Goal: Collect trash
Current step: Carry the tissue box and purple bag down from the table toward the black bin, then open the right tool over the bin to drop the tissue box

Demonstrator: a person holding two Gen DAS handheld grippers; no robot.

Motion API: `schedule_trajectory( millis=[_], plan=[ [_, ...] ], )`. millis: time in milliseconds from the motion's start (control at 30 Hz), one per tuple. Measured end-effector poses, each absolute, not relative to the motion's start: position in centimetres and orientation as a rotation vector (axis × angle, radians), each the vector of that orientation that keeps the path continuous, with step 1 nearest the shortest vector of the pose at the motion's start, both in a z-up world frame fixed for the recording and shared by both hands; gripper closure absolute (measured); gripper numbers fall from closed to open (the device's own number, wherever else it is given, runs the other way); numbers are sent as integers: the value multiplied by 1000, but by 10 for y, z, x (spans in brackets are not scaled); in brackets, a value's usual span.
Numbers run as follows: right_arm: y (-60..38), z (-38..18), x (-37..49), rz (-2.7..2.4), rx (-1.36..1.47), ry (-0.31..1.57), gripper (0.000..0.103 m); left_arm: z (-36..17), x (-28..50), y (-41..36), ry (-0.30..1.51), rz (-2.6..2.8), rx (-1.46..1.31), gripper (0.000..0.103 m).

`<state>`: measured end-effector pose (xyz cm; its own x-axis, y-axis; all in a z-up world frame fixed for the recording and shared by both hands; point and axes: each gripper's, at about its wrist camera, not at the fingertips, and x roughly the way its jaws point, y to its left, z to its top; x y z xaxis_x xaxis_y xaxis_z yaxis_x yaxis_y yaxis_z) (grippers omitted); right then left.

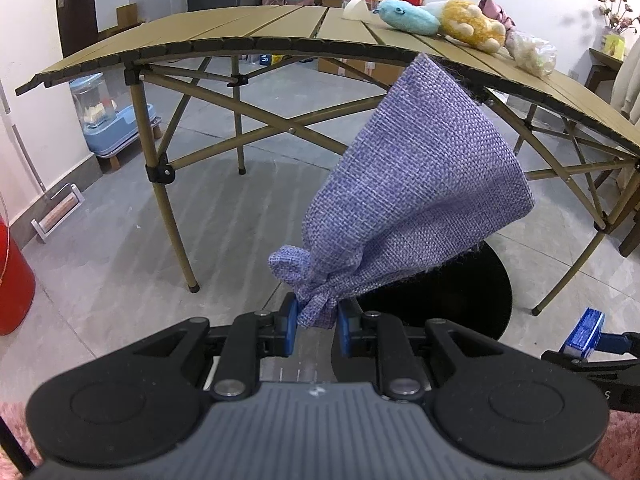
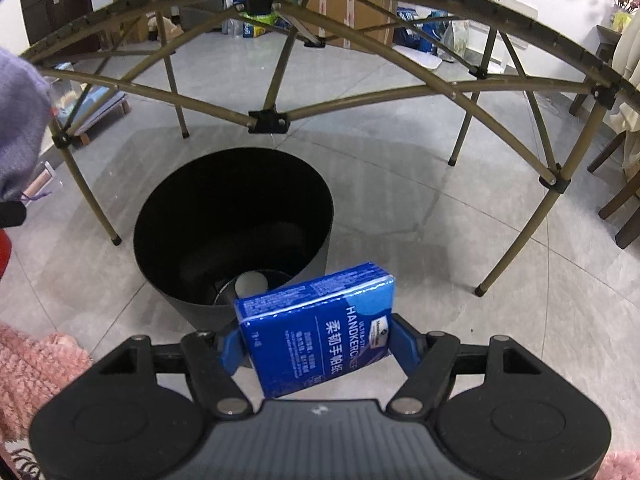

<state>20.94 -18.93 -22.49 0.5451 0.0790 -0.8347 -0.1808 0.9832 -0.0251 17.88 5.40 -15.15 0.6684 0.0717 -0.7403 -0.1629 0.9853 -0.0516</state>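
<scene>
My left gripper is shut on the tied neck of a purple woven pouch, held up in the air in front of the table. The pouch also shows at the left edge of the right wrist view. My right gripper is shut on a blue handkerchief tissue pack, just in front of and above the near rim of a black round trash bin on the floor. The bin holds a small white round object. The bin shows partly behind the pouch in the left wrist view.
A folding slatted table stands behind the bin, its legs around it. Plush toys and a plastic bag lie on its right part. A red container is at the left. Pink rug lies below.
</scene>
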Motion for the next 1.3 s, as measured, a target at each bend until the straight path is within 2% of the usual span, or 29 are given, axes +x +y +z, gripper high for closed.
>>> schedule_trajectory(
  millis=[500,1300],
  plan=[
    [-182,-235,227,143,-95,1068,32,-158,188,76,856,222,-168,83],
    [-136,-223,273,230,-101,1045,32,-163,200,115,878,347,-243,83]
  ],
)
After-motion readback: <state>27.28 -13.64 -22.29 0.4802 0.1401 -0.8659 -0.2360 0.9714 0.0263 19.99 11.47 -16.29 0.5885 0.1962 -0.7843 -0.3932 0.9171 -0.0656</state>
